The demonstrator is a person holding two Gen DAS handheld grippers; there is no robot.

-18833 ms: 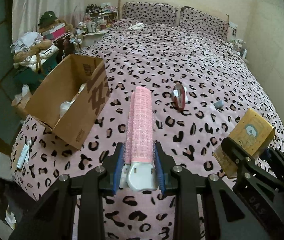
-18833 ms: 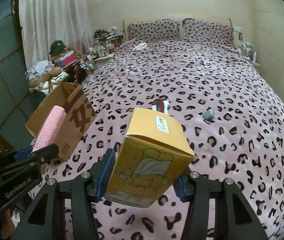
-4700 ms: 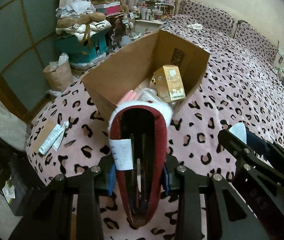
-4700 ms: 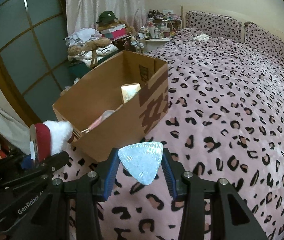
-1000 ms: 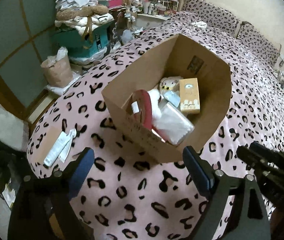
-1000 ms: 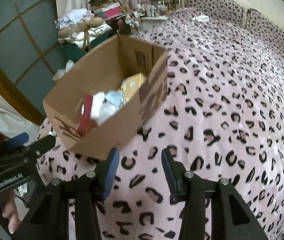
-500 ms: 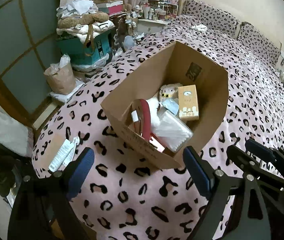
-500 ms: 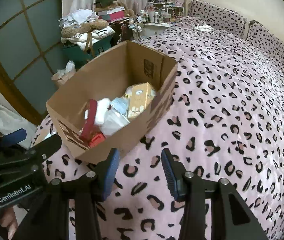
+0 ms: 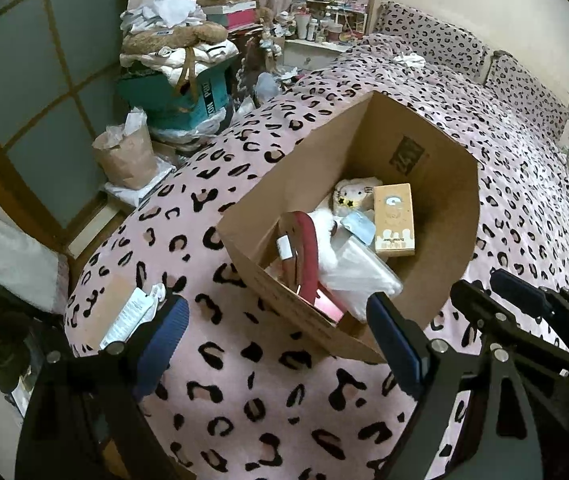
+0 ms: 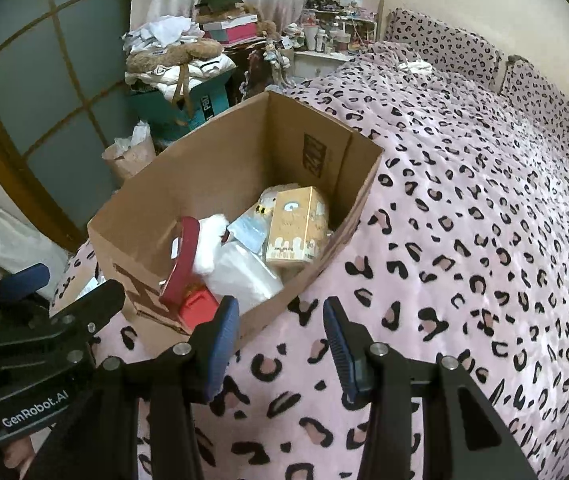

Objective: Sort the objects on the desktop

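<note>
Both grippers' fingers hold nothing: left gripper (image 9: 276, 340) wide, right gripper (image 10: 280, 344) narrower, cardboard box (image 10: 220, 168) at eleven o'clock.

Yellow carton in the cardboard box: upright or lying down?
Lying down: the yellow carton rests on its back, printed face up, against the cardboard box's wall.

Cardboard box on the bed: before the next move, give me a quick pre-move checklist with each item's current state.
1. Left claw empty, jaws wide apart: ok.
2. Right claw empty, jaws apart: ok.
3. Cardboard box upright and open on the leopard-print blanket: ok.
4. Sorted things inside the box, namely yellow carton, red fur-trimmed pouch, clear bag: ok.
5. Blanket beyond the box free of loose things: not ok, a white object lies near the pillows.
6. White packet at the blanket's near corner belongs to the task: cannot tell.
</note>
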